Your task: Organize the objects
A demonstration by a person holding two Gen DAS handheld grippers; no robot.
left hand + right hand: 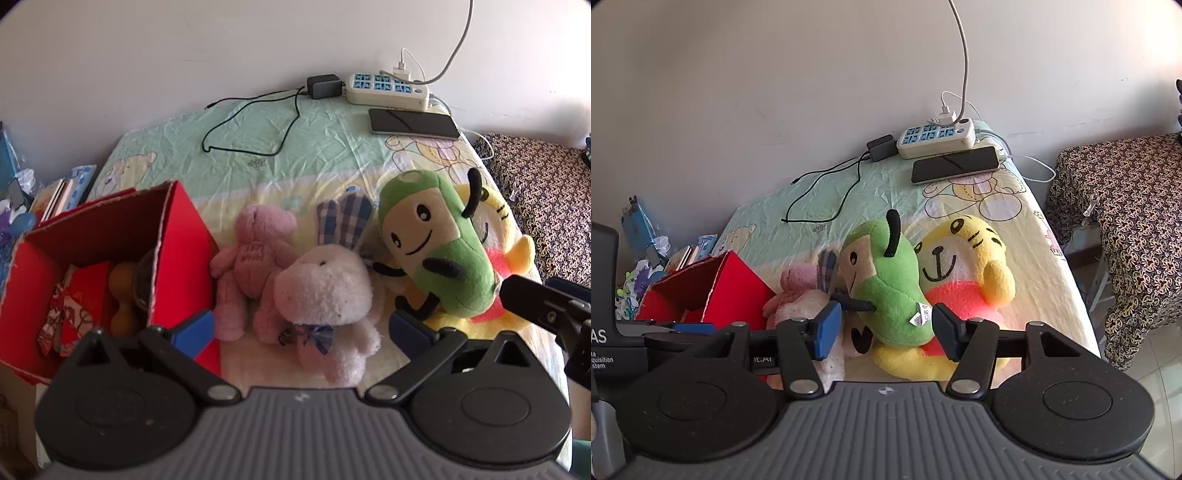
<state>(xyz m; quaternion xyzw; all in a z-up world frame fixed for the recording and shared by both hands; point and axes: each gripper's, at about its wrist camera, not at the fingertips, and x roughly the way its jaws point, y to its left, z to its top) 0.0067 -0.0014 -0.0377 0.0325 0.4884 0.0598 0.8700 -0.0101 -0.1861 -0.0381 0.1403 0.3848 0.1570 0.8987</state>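
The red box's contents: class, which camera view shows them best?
The left wrist view: it looks down into the red box, showing red packets and an orange toy. The right wrist view shows only the box's outside wall and rim, not the contents.

Left gripper [301, 326], right gripper [884, 330]: ribbed grey housing, black disc pivots, black linkage arms, silver rivets, blue pads.

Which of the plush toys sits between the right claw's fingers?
The green plush with the smiling cream face: it lies atop the yellow tiger plush, unlike both pink toys farther left.
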